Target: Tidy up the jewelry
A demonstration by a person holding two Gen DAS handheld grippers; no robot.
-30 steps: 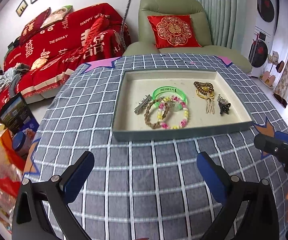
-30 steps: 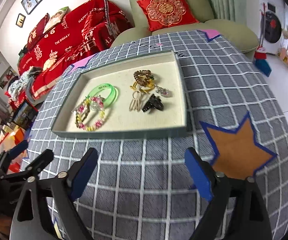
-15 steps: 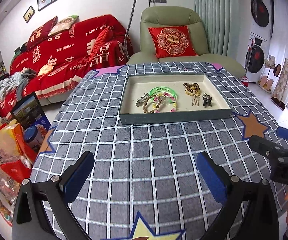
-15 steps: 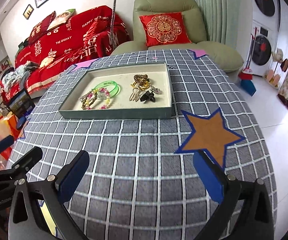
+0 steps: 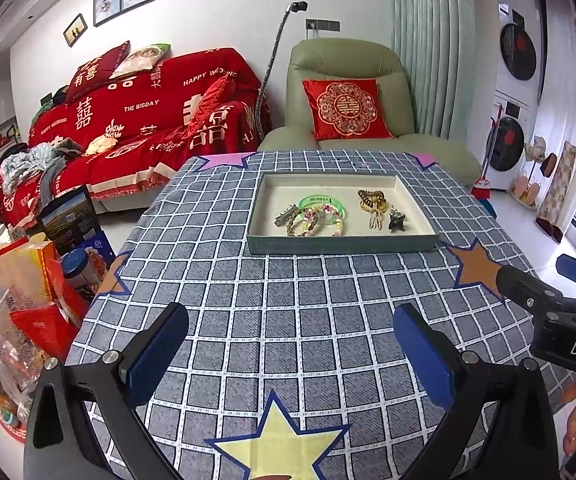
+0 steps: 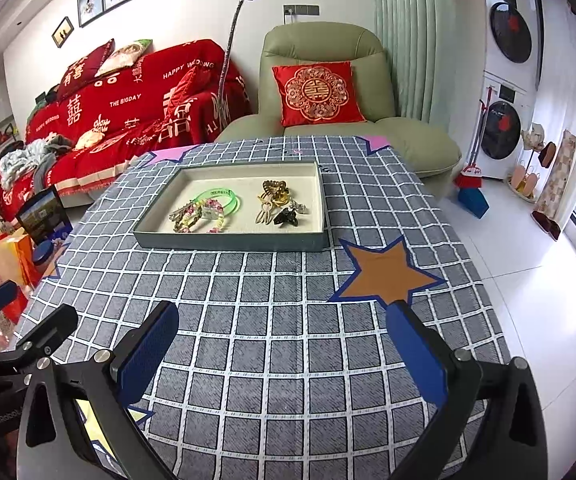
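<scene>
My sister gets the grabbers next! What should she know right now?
Left gripper: open, holding nothing, above the checked tablecloth, on the near side of the tray.
Right gripper: open, holding nothing, also on the near side of the tray.
All the jewelry sits in the tray: green bangle, beaded bracelets and silver clip on its left side; gold-brown hair clip and black claw clip on its right.
Done: everything seems gathered in the tray.
Left: possibly nothing; the bracelets overlap, so spread them if needed.
</scene>
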